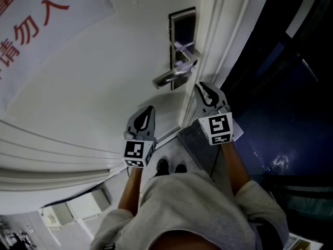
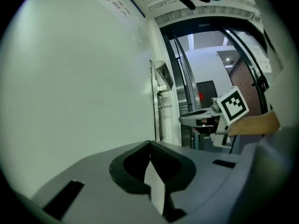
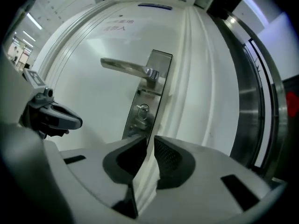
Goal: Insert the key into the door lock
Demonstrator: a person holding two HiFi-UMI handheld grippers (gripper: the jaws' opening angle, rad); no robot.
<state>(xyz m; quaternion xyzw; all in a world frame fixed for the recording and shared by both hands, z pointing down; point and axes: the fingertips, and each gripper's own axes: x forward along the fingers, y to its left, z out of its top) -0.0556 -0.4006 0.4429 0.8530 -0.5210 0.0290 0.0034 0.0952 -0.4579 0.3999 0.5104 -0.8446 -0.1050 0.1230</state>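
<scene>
The key is sitting in the keyhole on the lock plate, just under the lever handle. Only its round head is showing, and it is small, so detail is hard to tell. The right gripper is pointing at the lower end of the lock plate, close to it but not touching. Its jaws are standing a narrow gap apart with nothing between them. The left gripper is hanging to the left of the lock plate, facing bare white door. Its jaws are meeting at the tips and holding nothing.

Only the right gripper view is showing the keyhole and key. The head view is showing the lock plate from above with glare over that spot, plus red characters on the door far left of the plate. The left gripper view is catching the lock plate edge-on and the right gripper's marker cube beside it.
</scene>
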